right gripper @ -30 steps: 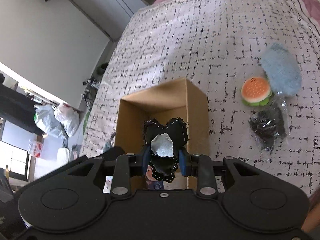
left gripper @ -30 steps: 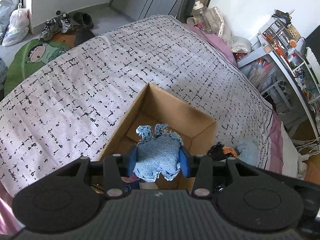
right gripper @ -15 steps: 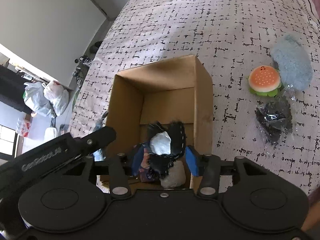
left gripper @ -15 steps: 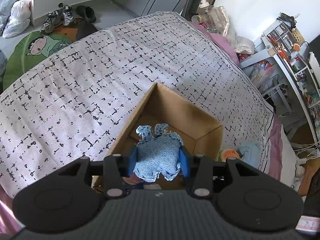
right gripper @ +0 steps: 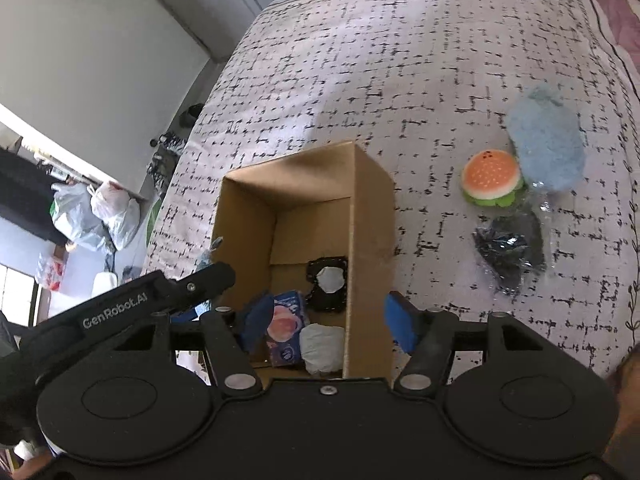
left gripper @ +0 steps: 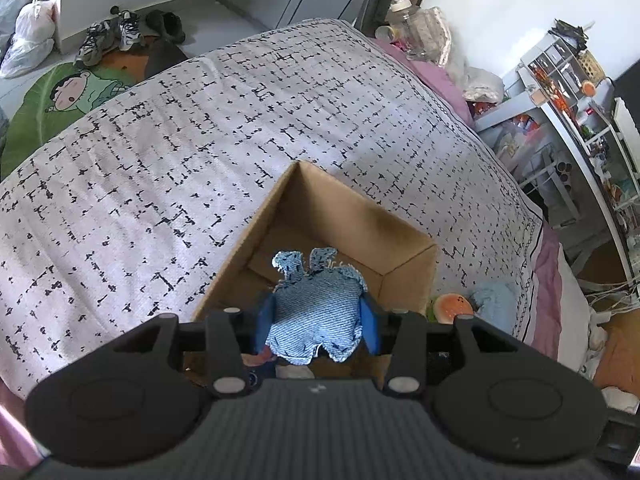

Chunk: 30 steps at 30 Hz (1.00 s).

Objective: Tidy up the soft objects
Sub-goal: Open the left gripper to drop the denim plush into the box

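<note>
My left gripper (left gripper: 316, 322) is shut on a blue denim soft toy (left gripper: 314, 312) and holds it over the open cardboard box (left gripper: 336, 216) on the bed. My right gripper (right gripper: 328, 320) is open and empty above the same box (right gripper: 368, 216). Inside the box lie a black soft toy with a white patch (right gripper: 326, 284), a blue packet (right gripper: 286, 326) and a white soft piece (right gripper: 322, 348). The left gripper's arm (right gripper: 152, 304) shows at the box's left side.
On the patterned bedspread (right gripper: 400, 60) right of the box lie a burger plush (right gripper: 492, 178), a fluffy light-blue plush (right gripper: 546, 148) and a black item in clear wrap (right gripper: 512, 250). Shelves (left gripper: 580, 92) stand beside the bed. Shoes (left gripper: 108, 38) and bags are on the floor.
My right gripper opened and let go of the black soft toy, which dropped into the box. My left gripper still holds the denim toy and has shifted slightly over the box.
</note>
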Each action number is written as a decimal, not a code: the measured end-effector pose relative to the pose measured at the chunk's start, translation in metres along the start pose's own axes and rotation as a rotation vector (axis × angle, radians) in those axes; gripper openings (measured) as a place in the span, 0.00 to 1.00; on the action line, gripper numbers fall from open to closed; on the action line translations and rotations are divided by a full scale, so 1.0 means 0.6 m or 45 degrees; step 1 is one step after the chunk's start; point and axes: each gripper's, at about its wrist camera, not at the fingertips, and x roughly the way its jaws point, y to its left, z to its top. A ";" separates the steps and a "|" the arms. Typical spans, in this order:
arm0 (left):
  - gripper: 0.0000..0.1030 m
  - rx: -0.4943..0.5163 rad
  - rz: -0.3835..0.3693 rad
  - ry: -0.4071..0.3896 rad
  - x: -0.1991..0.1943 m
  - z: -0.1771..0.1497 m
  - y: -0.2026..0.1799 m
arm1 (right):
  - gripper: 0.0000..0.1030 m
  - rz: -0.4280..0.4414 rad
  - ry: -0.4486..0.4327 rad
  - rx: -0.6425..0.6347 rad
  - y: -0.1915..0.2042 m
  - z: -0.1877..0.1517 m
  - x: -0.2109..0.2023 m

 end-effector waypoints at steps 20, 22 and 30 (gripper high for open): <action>0.69 0.069 0.155 -0.092 -0.040 -0.011 -0.044 | 0.61 0.062 -0.040 0.080 -0.081 -0.004 -0.043; 0.69 0.072 0.168 -0.085 -0.042 -0.018 -0.050 | 0.63 0.065 -0.047 0.080 -0.094 -0.002 -0.050; 0.72 0.114 0.181 -0.089 -0.046 -0.048 -0.088 | 0.74 0.075 -0.092 0.079 -0.157 0.009 -0.078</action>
